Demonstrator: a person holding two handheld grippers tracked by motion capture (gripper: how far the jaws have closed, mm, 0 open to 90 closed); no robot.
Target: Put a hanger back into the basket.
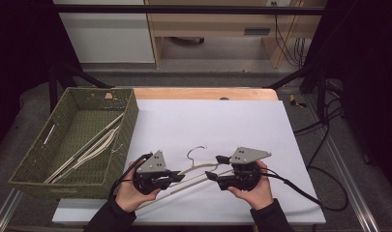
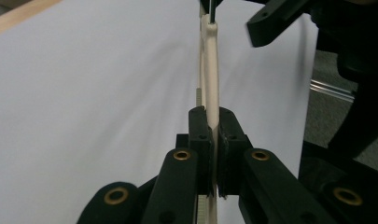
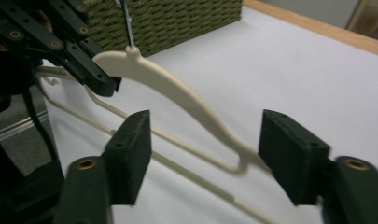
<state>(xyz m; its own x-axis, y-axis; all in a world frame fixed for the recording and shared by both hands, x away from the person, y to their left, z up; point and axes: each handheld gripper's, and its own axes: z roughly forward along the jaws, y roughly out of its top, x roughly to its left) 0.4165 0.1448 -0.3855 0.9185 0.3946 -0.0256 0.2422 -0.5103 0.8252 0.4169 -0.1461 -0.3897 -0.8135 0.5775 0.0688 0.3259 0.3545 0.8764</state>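
A cream plastic hanger (image 1: 199, 169) with a dark wire hook lies over the white sheet (image 1: 208, 121) near the table's front edge. My left gripper (image 1: 177, 177) is shut on one arm of the hanger (image 2: 211, 70), whose pale bar runs up from between the pressed pads (image 2: 199, 126). My right gripper (image 1: 216, 167) stands open around the other arm. In the right gripper view the hanger (image 3: 177, 88) curves between the two spread jaws of that gripper (image 3: 205, 144) with gaps on both sides. The left gripper (image 3: 102, 81) clamps the hanger close to its hook.
A green woven basket (image 1: 130, 121) stands at the left on the table and holds several pale hangers (image 1: 94, 145). The basket's wall (image 3: 177, 18) rises just behind the held hanger. Cables trail off the table's right side.
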